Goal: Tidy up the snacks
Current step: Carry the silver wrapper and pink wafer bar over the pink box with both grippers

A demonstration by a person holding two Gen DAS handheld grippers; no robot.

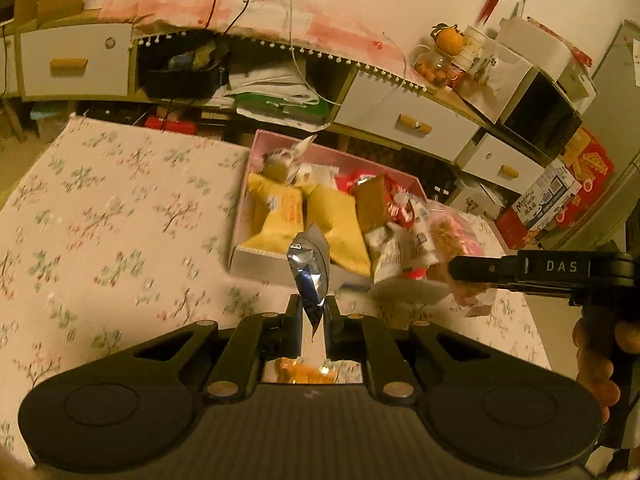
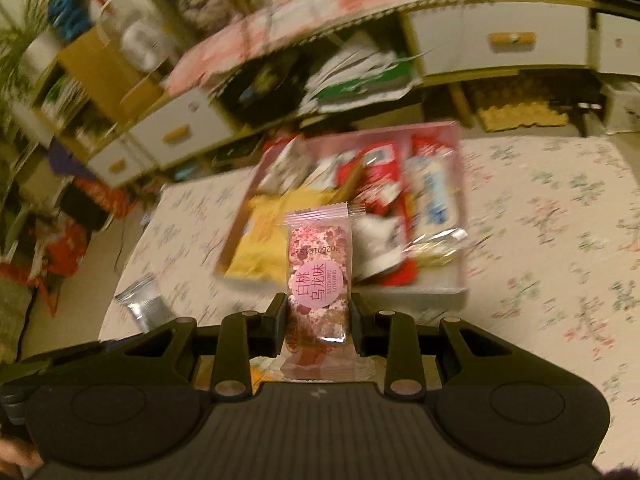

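In the left wrist view my left gripper (image 1: 314, 304) is shut on a crumpled silver foil packet (image 1: 310, 272) that stands upright above the floral tablecloth. Just beyond it lies the pink snack box (image 1: 276, 258), filled with yellow, red and white packets. My right gripper (image 1: 460, 270) reaches in from the right, near the box's right end. In the right wrist view my right gripper (image 2: 319, 308) is shut on a pink wrapped snack bar (image 2: 318, 276), held in front of the same box (image 2: 432, 294). A silver packet (image 2: 142, 306) shows at the lower left.
The floral tablecloth (image 1: 100, 220) covers the table, whose far edge runs behind the box. Behind stands a low cabinet with white drawers (image 1: 404, 120) and cluttered open shelves. Cartons (image 1: 548, 196) crowd the floor at right. A hand (image 1: 596, 360) holds the right gripper's handle.
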